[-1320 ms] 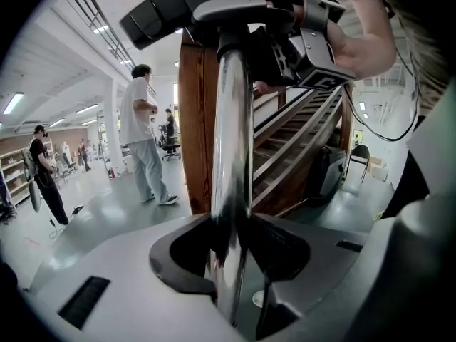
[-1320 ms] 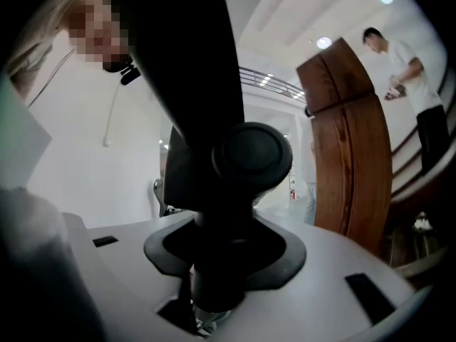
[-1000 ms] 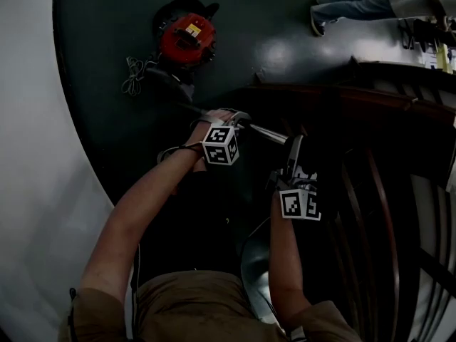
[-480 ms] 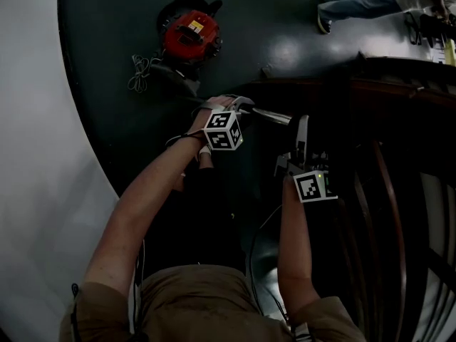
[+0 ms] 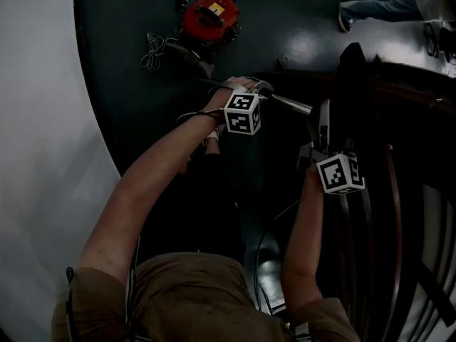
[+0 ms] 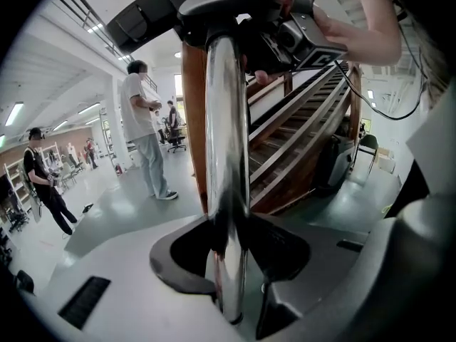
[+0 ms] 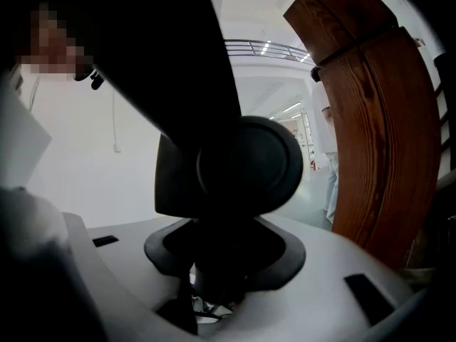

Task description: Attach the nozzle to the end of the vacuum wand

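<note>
My left gripper [image 5: 251, 90] is shut on the chrome vacuum wand [image 5: 288, 104], which slants from the hose toward the right. In the left gripper view the wand [image 6: 226, 155] rises from between the jaws [image 6: 228, 251] to the wide black nozzle [image 6: 214, 6]. Its far end meets the nozzle's neck; how deep it sits is hidden. My right gripper [image 5: 324, 137] is shut on the nozzle's round black neck [image 7: 242, 162], which fills the space between the jaws [image 7: 224, 262]. The nozzle is too dark to make out in the head view.
The red vacuum canister [image 5: 210, 16] with its hose and cord [image 5: 153, 48] lies on the dark floor [image 5: 285, 27] at the top. A wooden staircase with banisters [image 5: 392, 191] fills the right side, its post [image 7: 377, 134] close beside the nozzle. People stand further off [image 6: 146, 120].
The head camera has swung, so everything sits higher and further right. Against the floor, my right gripper with the nozzle has shifted a little rightward and tilted. The left gripper has stayed on the wand.
</note>
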Tool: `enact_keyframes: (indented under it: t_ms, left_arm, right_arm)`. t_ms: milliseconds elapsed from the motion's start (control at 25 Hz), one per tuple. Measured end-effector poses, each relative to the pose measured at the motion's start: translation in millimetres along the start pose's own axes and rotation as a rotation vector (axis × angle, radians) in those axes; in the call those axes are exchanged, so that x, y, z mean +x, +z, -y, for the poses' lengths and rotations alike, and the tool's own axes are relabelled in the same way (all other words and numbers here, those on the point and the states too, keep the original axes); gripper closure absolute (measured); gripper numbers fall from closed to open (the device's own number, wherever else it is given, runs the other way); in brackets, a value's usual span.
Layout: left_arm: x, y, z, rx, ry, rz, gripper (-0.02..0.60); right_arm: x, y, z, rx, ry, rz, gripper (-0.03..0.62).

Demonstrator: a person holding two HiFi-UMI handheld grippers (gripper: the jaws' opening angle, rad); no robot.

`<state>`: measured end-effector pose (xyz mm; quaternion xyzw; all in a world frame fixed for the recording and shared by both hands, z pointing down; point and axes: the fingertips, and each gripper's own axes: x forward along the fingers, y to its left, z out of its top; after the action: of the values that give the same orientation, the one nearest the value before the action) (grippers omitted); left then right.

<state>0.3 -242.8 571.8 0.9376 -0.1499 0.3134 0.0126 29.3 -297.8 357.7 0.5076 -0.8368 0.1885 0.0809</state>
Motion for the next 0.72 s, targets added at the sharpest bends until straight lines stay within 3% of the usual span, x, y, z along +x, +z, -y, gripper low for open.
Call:
enact_keyframes:
  t_ms: [240,360,480,600,720]
  left_arm:
    - [1,-3,23,0.007,-0.019,-0.002,0.433]
    - [3,-2,26,-0.005,-0.007,0.016,0.433]
    - [-4,-2,26,-0.014,0.016,0.033,0.433]
    - [-6,-8,30,-0.018,0.011,0.032,0.433]
    - [-7,-8,31,-0.023,0.003,0.042,0.431]
  right_arm:
    - [-14,-22,-5,-0.154,-0.052,0.119,0.434]
    - [-25,-20,2,-0.02,-0.073,0.199,0.435]
    - [-40,-11,2,0.145,-0.024,0.31,0.436]
    - [-45,-13,-2,0.152,-0.023,0.378,0.436]
    - [-51,-18,-8,0.059,-0.067,0.381,0.436]
